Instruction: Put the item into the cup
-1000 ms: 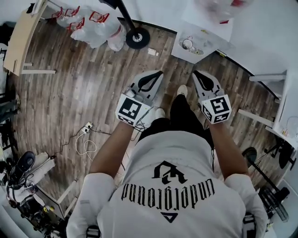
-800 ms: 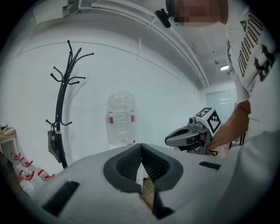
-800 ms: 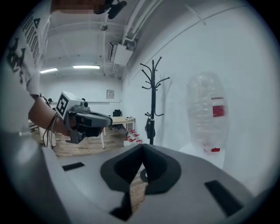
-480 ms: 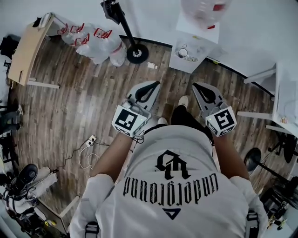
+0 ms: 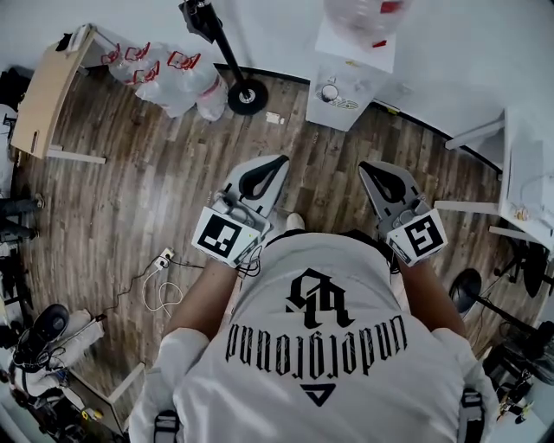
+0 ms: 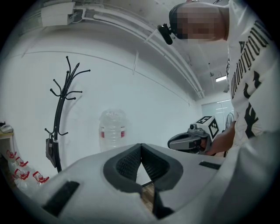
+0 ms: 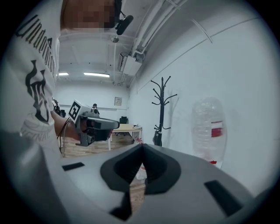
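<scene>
Wooden floor (image 5: 147, 173) is spreading under everything; no counter is standing within reach. Person is standing upright with both arms bent, holding the tools at waist level and pointing them forward. I judge this a carrying posture, not a working one.

Left gripper (image 5: 279, 162) is sitting pressed together, pads meeting, nothing between them. Right gripper (image 5: 369, 167) is likewise pressed together and empty. Closed and unloaded like this, they are probably being brought toward the work, not doing it.

Item and cup: neither is showing plainly in any view.

Farther on, against the wall, a white stand (image 5: 351, 95) is carrying a small round thing (image 5: 328, 91) on its top; whether that is the cup, I cannot tell. Large water bottle (image 5: 359, 13) is sitting above the stand. Left of it, a coat stand (image 5: 248, 93) is rising from a round base, with white bags (image 5: 173, 65) heaped beside it.

Head view is giving the floor plan and the two grippers side by side, apart. Gripper views are giving what it cannot: the pads' contact, each tool seen from the other's side, the coat stand's hooks and the bottle's full outline. Right gripper view alone is showing a far room with lit ceiling panels.
</scene>
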Motion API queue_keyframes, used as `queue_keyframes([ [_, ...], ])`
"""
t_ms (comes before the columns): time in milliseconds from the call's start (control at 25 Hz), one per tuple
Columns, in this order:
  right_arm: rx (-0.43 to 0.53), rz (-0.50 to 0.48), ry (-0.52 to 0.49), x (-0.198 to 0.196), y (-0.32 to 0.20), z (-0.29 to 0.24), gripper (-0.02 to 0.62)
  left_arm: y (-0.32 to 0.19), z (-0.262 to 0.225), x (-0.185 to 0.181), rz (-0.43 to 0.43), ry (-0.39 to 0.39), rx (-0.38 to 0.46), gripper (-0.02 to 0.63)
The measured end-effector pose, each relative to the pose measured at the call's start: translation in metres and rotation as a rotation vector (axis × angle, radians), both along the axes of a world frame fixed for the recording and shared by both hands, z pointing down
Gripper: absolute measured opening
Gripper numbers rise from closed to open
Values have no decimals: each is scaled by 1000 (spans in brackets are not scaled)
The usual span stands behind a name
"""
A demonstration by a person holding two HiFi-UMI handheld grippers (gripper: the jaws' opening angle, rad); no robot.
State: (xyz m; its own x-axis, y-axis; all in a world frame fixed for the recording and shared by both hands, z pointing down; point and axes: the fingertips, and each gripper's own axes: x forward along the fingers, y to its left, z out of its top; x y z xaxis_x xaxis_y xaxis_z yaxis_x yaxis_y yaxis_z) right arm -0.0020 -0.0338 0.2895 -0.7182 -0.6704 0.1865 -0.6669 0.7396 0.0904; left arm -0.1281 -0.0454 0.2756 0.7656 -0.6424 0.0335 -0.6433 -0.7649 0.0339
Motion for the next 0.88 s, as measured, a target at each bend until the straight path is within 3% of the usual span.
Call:
queue_keyframes([
  [280, 29, -47, -27, 34, 27, -21, 6, 28, -16, 41, -22, 4, 20, 8],
  [680, 52, -89, -54, 126, 82, -31, 5, 85, -23, 136, -78, 28, 9, 8],
  [880, 20, -97, -67, 176, 114, -30, 5, 115, -28, 186, -85, 18, 49, 8],
])
